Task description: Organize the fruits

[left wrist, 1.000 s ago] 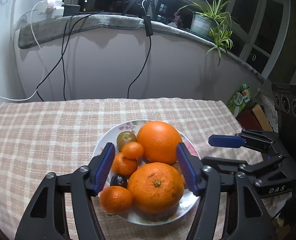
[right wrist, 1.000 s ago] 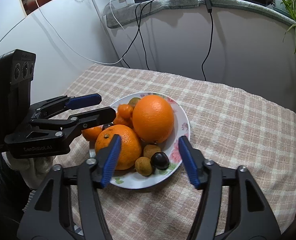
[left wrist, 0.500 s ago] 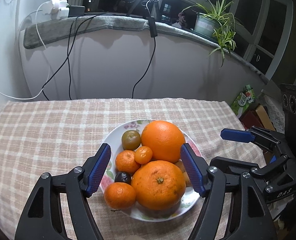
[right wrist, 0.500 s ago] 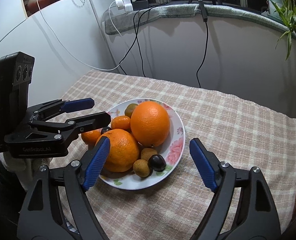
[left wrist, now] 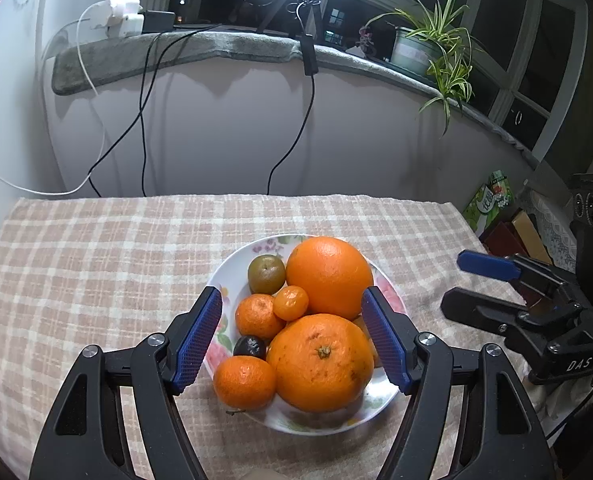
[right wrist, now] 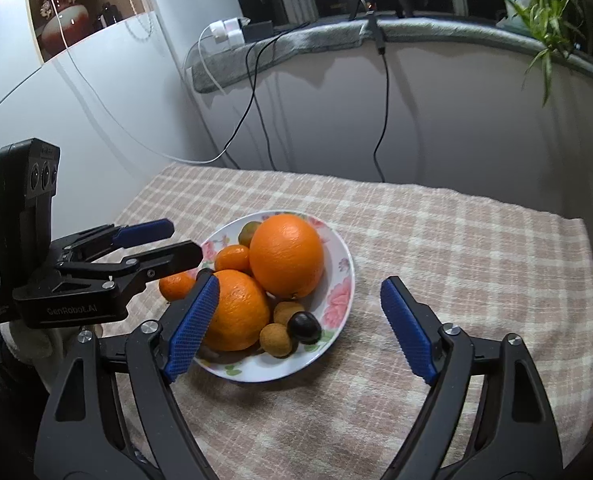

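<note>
A flowered white plate (left wrist: 232, 280) (right wrist: 338, 276) on the checked tablecloth holds two large oranges (left wrist: 322, 362) (right wrist: 286, 254), three tangerines (left wrist: 244, 380), a green-brown fruit (left wrist: 266, 274), a dark round fruit (right wrist: 304, 326) and two small brown fruits (right wrist: 276, 340). My left gripper (left wrist: 292, 340) (right wrist: 184, 242) hovers open over the plate's near side, its pads clear of the near orange on both sides. My right gripper (right wrist: 300, 330) (left wrist: 454, 282) hangs over the plate's other side. Its jaws are opening and its pads touch nothing.
Black and white cables (left wrist: 144, 120) hang down the wall behind the table. A potted plant (left wrist: 424, 48) stands on the sill. Boxes and a green packet (left wrist: 492, 200) lie past the table's right edge. Bare checked cloth (right wrist: 456, 240) stretches around the plate.
Both grippers' jaws have spread wider, the right one more. The right gripper has drawn back a little from the plate. The fruit has not moved.
</note>
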A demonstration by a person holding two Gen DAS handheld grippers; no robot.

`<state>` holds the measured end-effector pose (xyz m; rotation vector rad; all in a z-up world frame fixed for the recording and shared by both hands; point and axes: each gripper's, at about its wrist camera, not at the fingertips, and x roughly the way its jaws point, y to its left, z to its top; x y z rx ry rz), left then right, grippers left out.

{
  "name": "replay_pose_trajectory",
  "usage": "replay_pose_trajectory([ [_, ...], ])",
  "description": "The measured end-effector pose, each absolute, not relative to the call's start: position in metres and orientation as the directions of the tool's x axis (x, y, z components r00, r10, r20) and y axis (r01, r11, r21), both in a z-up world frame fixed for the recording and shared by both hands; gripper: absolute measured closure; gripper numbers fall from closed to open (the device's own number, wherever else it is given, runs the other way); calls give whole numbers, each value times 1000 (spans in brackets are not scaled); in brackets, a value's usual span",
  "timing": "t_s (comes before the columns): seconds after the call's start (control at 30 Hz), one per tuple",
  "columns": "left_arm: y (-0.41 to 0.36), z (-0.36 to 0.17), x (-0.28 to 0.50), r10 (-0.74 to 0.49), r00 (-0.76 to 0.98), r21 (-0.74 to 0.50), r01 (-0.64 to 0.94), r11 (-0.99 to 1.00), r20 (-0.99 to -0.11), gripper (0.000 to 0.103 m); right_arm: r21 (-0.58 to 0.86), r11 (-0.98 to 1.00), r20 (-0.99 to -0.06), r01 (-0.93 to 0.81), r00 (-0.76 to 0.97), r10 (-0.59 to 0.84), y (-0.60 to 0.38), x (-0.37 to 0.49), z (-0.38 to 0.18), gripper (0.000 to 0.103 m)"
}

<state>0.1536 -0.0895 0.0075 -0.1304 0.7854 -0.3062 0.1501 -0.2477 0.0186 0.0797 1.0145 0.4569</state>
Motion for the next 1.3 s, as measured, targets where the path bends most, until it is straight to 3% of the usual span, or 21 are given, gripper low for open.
replay_pose_trajectory([
  [0.07, -90, 8, 152, -317, 666, -226, 222, 948, -675, 31, 266, 906, -791, -329, 463, 401, -248, 146, 22, 7],
  [0.53, -88, 28, 115, -271, 729, -176, 206, 963, -628, 31, 231, 929, -741, -291, 566, 362, -251, 118, 48, 7],
  [0.63, -87, 29, 108, -265, 735, -176, 199, 964, -624, 22, 221, 933, -730, -283, 587, 351, -252, 110, 53, 7],
  [1.3, -77, 32, 80, -188, 765, -129, 137, 982, -616, 22, 197, 950, -716, -244, 626, 309, -258, 90, 56, 7],
])
